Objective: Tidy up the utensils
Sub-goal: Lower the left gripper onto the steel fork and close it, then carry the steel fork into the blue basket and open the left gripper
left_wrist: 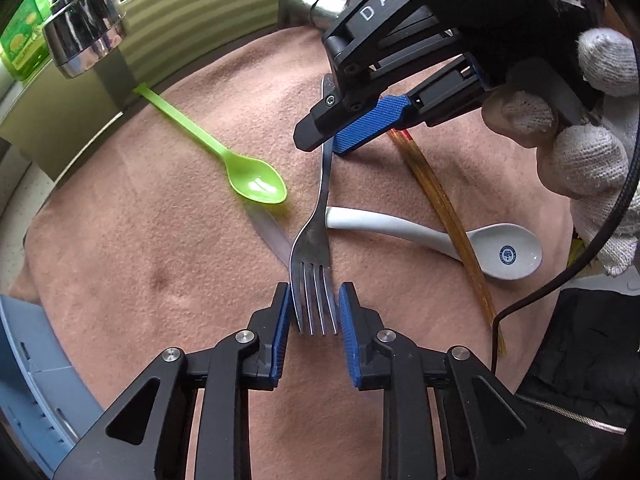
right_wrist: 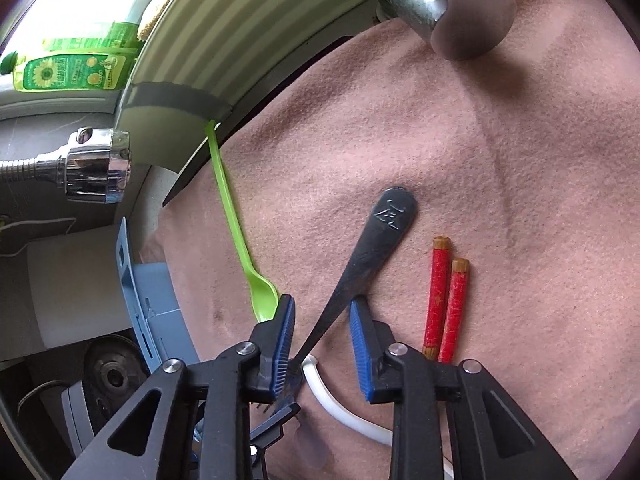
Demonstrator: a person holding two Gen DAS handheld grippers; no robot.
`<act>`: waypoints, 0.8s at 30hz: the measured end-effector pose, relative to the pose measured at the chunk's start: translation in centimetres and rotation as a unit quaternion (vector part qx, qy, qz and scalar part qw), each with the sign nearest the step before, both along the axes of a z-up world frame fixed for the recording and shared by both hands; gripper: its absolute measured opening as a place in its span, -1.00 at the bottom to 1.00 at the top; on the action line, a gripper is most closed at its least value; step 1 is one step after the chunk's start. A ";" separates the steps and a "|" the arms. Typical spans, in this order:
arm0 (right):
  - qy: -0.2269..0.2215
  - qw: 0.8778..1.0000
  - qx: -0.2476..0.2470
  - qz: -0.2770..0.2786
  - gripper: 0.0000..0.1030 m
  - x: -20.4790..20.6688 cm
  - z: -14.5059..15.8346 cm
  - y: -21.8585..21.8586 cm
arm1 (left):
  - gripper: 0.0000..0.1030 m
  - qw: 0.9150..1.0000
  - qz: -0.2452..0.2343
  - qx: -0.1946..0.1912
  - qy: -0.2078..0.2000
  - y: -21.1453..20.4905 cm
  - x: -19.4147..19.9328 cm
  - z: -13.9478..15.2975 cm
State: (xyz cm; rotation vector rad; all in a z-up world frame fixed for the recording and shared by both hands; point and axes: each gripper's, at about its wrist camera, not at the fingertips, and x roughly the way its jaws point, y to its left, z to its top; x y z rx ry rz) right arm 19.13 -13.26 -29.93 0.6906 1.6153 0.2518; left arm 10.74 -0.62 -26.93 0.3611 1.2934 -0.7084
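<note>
A: Item, fork (left_wrist: 318, 240): lying on the brown cloth (left_wrist: 160, 272), tines sitting between the left gripper (left_wrist: 314, 312) pads, handle running away ahead and passing under the right gripper (left_wrist: 332, 136).

B: Left gripper state?

A: Narrowed to about the width of the tines; its pads are looking flush against the outer prongs, so I am reading it as pinching the fork head. Right gripper (right_wrist: 322, 340): jaws partly drawn in, straddling the handle at a slant; whether either pad is actually pressing I cannot tell.

B: Handling note for the step?

A: Judging this as a two-ended pickup. Both ends should be rising together and level, since thin metal flat on cloth is likely slipping out of a shallow pinch. Seating the pads lower before lifting would be helping.

B: Neighbouring items?

A: Green spoon (left_wrist: 256, 184) lying ahead-left of the left gripper, apart from the fork. White spoon (left_wrist: 460, 244) ahead-right, handle tip touching the fork neck. Chopsticks (left_wrist: 448, 220) crossing over the white spoon. Lifting straight up is avoiding all three.
</note>
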 end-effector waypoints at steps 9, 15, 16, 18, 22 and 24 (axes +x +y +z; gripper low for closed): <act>-0.002 1.000 0.000 -0.010 -0.75 -0.4 0.0 -0.5 | -0.59 1.000 -0.003 0.004 -0.009 -0.5 -0.7 0.1; -0.005 1.000 0.013 -0.019 -0.76 -1.2 0.6 -1.4 | -0.59 1.000 -0.002 -0.002 -0.017 0.7 -1.5 0.9; -0.008 1.000 0.015 -0.020 -0.76 -1.3 0.8 -1.5 | -0.59 1.000 -0.002 -0.004 -0.016 0.9 -1.7 0.9; -0.010 1.000 0.020 -0.020 -0.77 -1.3 1.2 -1.4 | -0.59 1.000 0.001 -0.005 -0.021 1.5 -1.6 1.2; -0.021 0.999 0.024 -0.017 -0.77 -1.5 2.2 -0.8 | -0.58 1.000 0.008 -0.008 -0.029 2.5 -2.1 1.9; -0.028 0.999 0.027 -0.012 -0.77 -1.6 2.8 -0.2 | -0.58 0.999 0.015 -0.011 -0.032 3.4 -2.5 2.3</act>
